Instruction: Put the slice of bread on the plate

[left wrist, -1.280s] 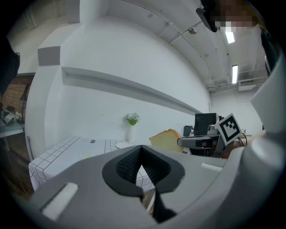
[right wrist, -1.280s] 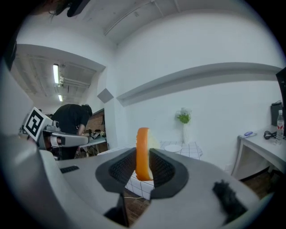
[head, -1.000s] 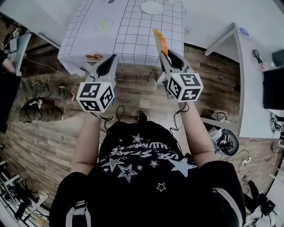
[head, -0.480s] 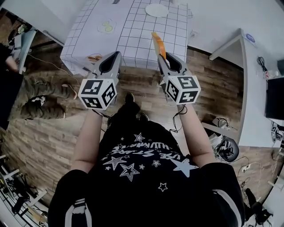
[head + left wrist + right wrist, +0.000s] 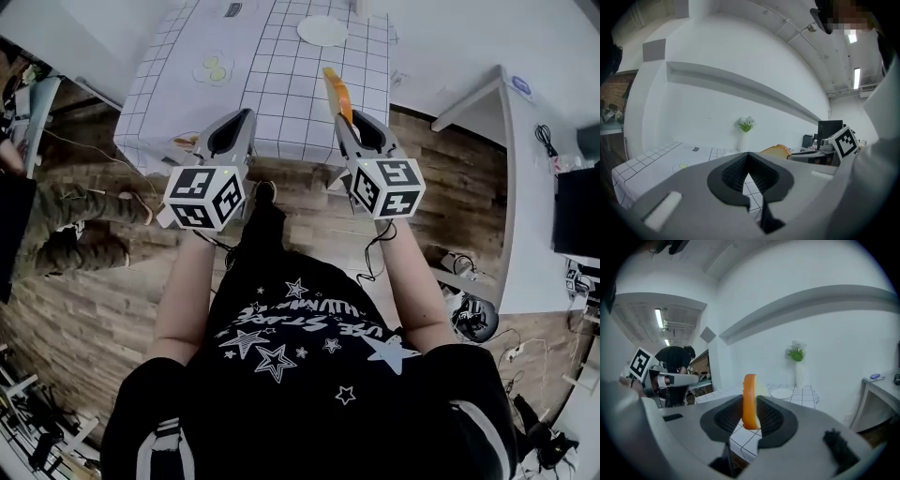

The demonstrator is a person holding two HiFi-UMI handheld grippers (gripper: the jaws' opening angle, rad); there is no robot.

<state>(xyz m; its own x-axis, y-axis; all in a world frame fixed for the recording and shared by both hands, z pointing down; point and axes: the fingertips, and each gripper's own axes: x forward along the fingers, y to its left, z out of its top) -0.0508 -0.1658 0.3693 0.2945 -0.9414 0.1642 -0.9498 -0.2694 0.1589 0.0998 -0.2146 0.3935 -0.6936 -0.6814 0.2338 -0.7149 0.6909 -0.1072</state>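
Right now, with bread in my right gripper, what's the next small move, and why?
Probably carry the right gripper forward over the table: it grips the bread slice on edge, while the white plate lies ahead near its far edge.

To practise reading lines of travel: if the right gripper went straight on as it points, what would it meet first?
Probably the checked tablecloth, just short of the white plate; depth is unclear.

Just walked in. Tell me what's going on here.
A person stands at a checked-cloth table with a gripper in each hand. The right gripper clamps a slice of bread on edge, in the air by the table's near edge. The left gripper is shut and empty. The white plate sits at the far side; the bread is not yet on it.
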